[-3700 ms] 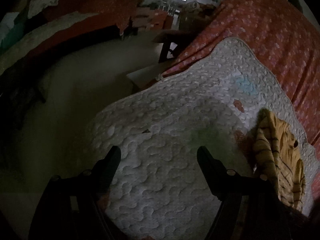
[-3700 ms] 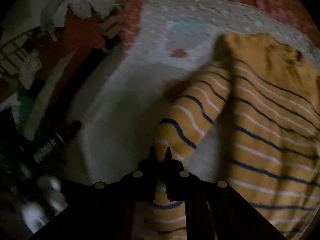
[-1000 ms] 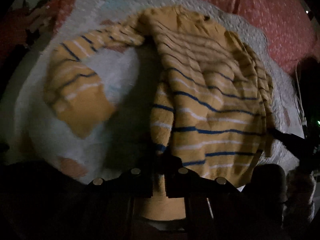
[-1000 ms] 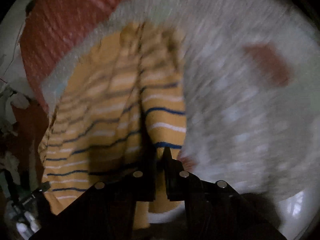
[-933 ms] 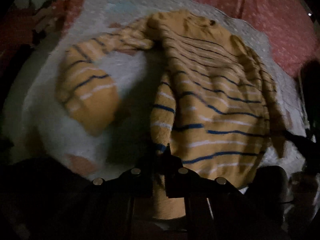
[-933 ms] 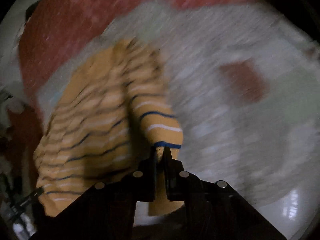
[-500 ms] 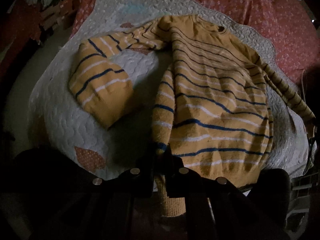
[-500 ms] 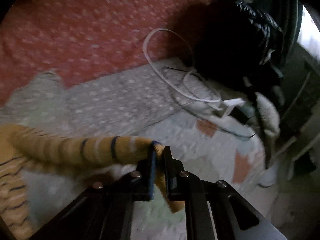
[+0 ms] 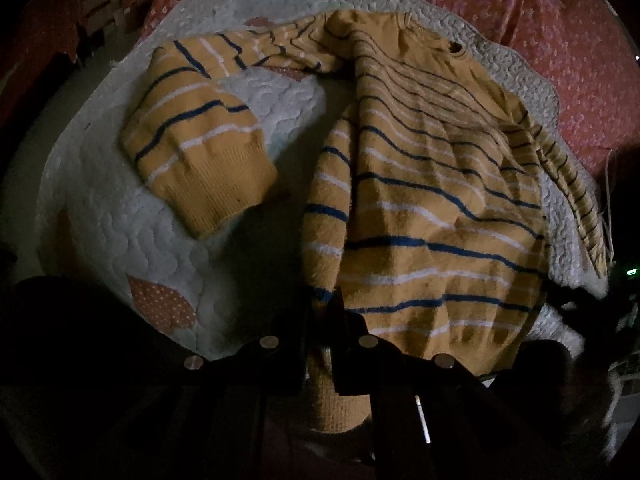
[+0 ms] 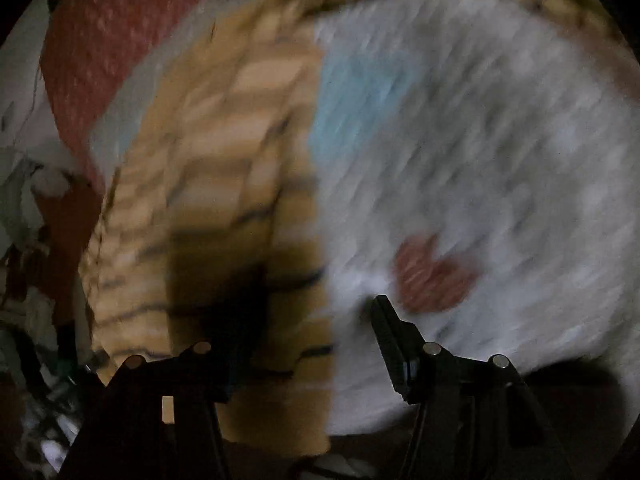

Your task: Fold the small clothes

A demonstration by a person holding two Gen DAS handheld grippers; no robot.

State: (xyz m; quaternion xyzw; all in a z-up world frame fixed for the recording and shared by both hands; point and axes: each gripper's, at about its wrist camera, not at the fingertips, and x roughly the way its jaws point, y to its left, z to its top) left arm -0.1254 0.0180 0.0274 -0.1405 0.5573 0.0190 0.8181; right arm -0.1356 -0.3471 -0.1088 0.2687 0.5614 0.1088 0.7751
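A yellow sweater (image 9: 424,208) with blue and white stripes lies spread on a white quilted mat (image 9: 132,232). Its left sleeve (image 9: 200,152) curls out on the mat, and its right sleeve (image 9: 576,196) stretches to the mat's right edge. My left gripper (image 9: 326,300) is shut on the sweater's bottom hem at its left corner, which is lifted and folded. In the blurred right wrist view my right gripper (image 10: 316,304) is open and empty, low over the sweater's edge (image 10: 224,184) and the mat (image 10: 480,160).
The mat lies on a red flowered bedspread (image 9: 560,40) (image 10: 92,36). The floor and red furniture (image 9: 60,40) lie to the left of the bed. A white cable (image 9: 606,184) shows at the mat's right edge. Cluttered clothes (image 10: 24,184) sit beside the bed.
My right gripper has let go of the right sleeve, opened, and swung back over the sweater's side. My left gripper keeps its hold on the hem, and the sweater now lies flatter.
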